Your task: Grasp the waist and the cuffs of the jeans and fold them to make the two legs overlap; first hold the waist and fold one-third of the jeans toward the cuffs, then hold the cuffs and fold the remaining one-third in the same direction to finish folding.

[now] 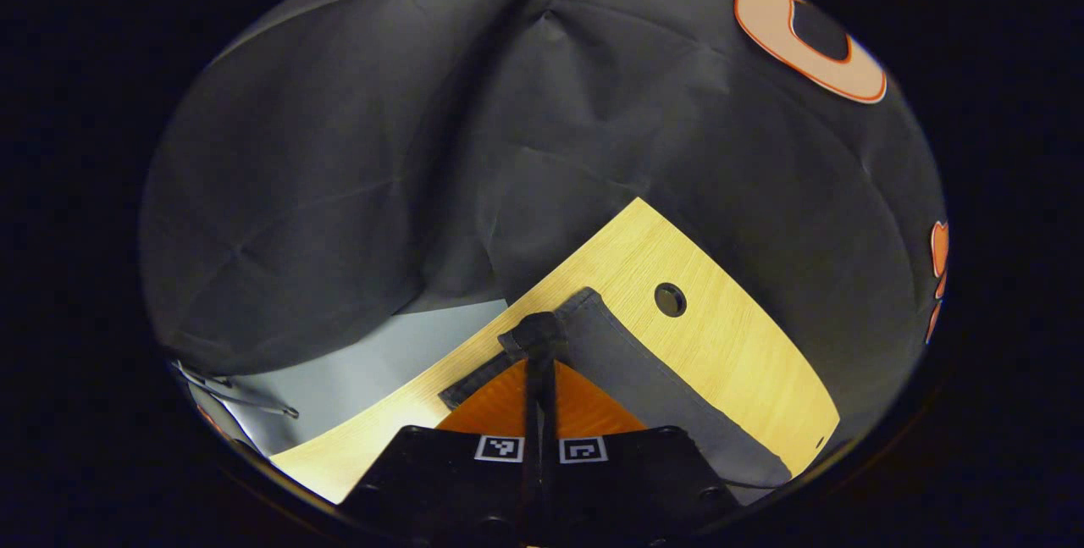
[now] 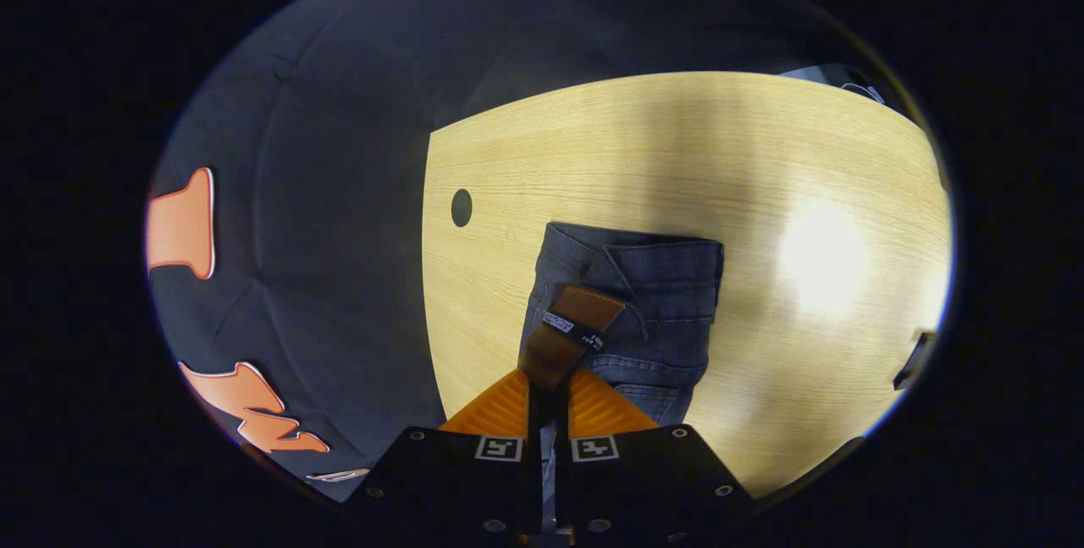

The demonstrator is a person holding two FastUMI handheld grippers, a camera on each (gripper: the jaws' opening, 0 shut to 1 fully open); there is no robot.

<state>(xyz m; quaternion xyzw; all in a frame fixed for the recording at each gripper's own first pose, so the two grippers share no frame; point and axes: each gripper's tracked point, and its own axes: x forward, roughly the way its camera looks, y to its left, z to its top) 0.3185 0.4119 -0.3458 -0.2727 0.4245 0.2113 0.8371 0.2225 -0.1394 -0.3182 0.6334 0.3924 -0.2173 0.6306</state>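
Observation:
The dark blue jeans (image 2: 652,294) lie on the wooden table (image 2: 677,150) as a short, folded stack, waistband up. In the right gripper view, my right gripper (image 2: 546,387) is shut on the waistband at its brown leather patch (image 2: 572,328), which is lifted and tilted toward me. In the left gripper view, my left gripper (image 1: 539,357) is shut on a bunched corner of the jeans (image 1: 660,379). From that corner a dark strip of denim runs down to the right across the table (image 1: 745,345). Which corner it is, I cannot tell.
A round cable hole (image 1: 670,300) (image 2: 461,207) sits near the table's edge, close to the jeans. The black cloth wall (image 1: 508,107) hangs just past that edge, with grey floor (image 1: 381,362) below. A bright glare (image 2: 821,260) lies on the tabletop right of the jeans.

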